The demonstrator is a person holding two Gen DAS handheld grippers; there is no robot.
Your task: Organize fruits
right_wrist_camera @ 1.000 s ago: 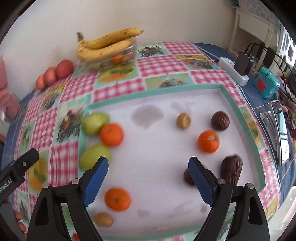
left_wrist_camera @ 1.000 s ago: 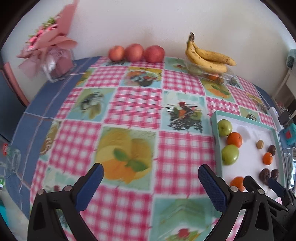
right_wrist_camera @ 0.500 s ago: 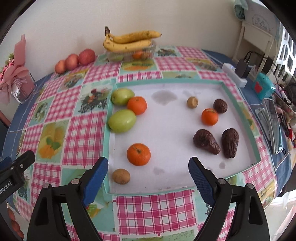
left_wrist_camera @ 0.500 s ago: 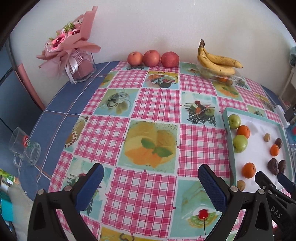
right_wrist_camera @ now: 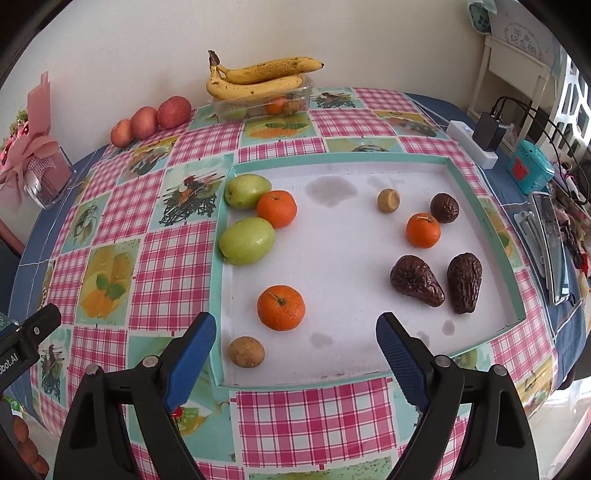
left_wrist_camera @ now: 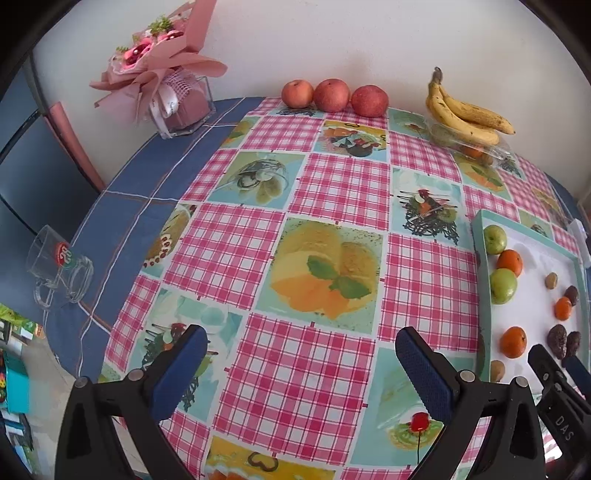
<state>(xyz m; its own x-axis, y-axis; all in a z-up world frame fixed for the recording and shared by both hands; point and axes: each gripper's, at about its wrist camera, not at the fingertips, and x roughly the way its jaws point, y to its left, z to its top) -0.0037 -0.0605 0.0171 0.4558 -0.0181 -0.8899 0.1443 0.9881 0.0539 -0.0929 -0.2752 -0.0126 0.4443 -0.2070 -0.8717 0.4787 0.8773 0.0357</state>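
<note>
Wrinkled dark dates point(right_wrist_camera: 417, 280), glossy round oranges point(right_wrist_camera: 281, 307), smooth green fruits point(right_wrist_camera: 246, 240), teal-rimmed tray point(right_wrist_camera: 491, 229)

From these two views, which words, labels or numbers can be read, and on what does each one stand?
"DAS": on the black body of the right gripper, seen at the lower right of the left wrist view.
"obot.AI": on the black body of the left gripper, cut by the left edge of the right wrist view.
Red and green emblem on the glass mug: too blurred to read.
Writing on the wall sign: too small to read.
</note>
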